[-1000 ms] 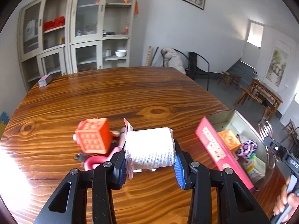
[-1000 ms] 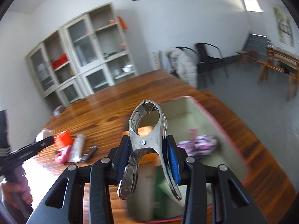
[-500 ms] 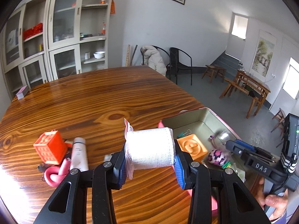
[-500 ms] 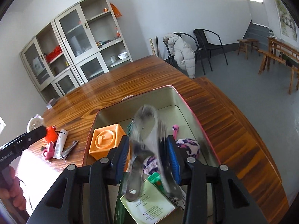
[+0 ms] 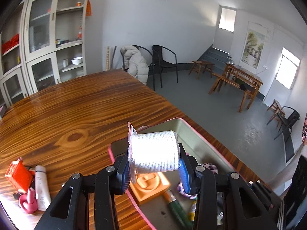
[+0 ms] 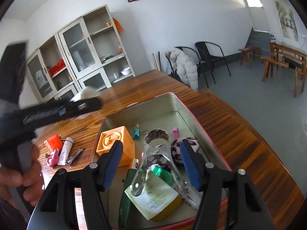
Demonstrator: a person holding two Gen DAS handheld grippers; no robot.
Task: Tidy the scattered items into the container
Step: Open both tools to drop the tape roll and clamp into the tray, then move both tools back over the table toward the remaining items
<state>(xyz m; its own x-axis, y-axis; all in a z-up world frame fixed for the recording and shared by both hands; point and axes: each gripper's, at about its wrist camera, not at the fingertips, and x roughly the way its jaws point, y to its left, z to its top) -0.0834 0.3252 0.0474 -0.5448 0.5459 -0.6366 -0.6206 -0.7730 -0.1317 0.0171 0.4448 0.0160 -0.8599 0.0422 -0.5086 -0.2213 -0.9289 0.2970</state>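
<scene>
tin (image 6: 184, 105): orange block (image 6: 115, 143), metal clamp (image 6: 159, 153), boxes | right gripper (image 6: 151, 164) opening, clamp free | left gripper (image 5: 153, 164) clamps gauze roll (image 5: 155, 151) over tin's near rim

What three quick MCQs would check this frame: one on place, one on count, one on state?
1. Where does the metal clamp lie?
A. In the tray
B. On the table by the nail clippers
C. Between shut pads

2. How many items are left on the table outside the tray?
A. One
B. Four
C. Eight

3. What does the left gripper carry?
A. Nothing
B. An orange block
C. A white gauze roll

Answers: 1 A, it rests on the tray's contents, the right gripper opening and its pads clear of it. 2 B, red cube, tube, pink piece, clippers. 3 C, pads press its ends.
</scene>
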